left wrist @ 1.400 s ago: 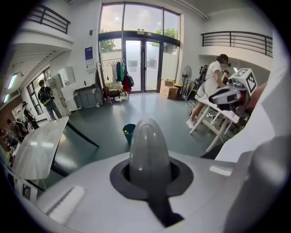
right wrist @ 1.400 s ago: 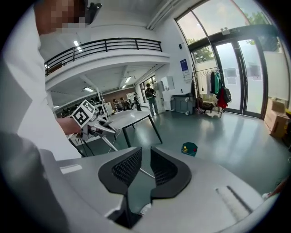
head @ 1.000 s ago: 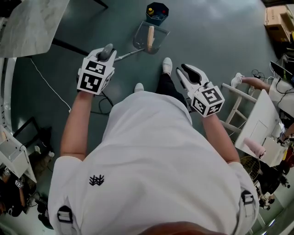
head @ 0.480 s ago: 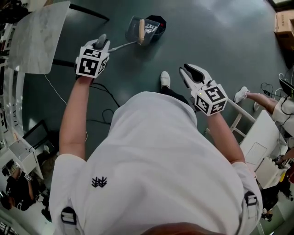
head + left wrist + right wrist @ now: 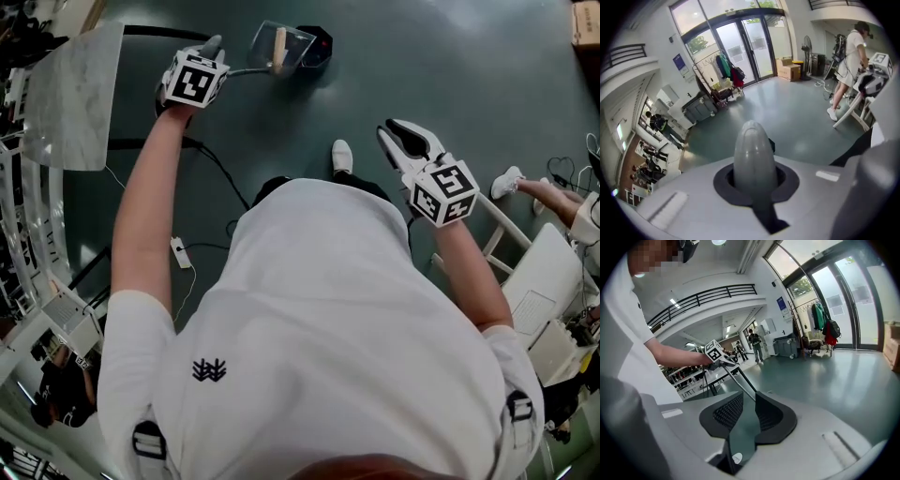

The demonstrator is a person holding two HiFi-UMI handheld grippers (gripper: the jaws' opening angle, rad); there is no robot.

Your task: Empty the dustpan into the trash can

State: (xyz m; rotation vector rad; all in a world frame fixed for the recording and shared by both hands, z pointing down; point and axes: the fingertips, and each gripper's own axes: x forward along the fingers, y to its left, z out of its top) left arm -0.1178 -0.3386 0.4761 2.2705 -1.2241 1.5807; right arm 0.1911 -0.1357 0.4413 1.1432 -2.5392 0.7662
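Note:
My left gripper [image 5: 208,58] is stretched out far ahead on the left, shut on the grey grip [image 5: 753,157] of the dustpan's thin metal handle [image 5: 246,69]. The clear dustpan [image 5: 278,45] holds a tan brush-like piece and overlaps the left rim of the small black trash can [image 5: 317,47]. In the left gripper view, only the grip between the jaws [image 5: 754,180] shows. My right gripper [image 5: 403,133] hangs open and empty at the right, apart from both. Through its open jaws [image 5: 749,404] I see the left gripper's marker cube [image 5: 714,352] and the handle rod [image 5: 738,378].
A marble tabletop [image 5: 75,94] lies at the far left, with a cable [image 5: 178,246] trailing on the green floor. My shoe [image 5: 342,156] is below the trash can. At the right are a white chair [image 5: 525,267] and a person's leg [image 5: 530,186]. Another person [image 5: 852,51] stands by the glass doors.
My left arm has reached farther forward and carried the dustpan from in front of the trash can up against its left rim. The right gripper has stayed open and almost still.

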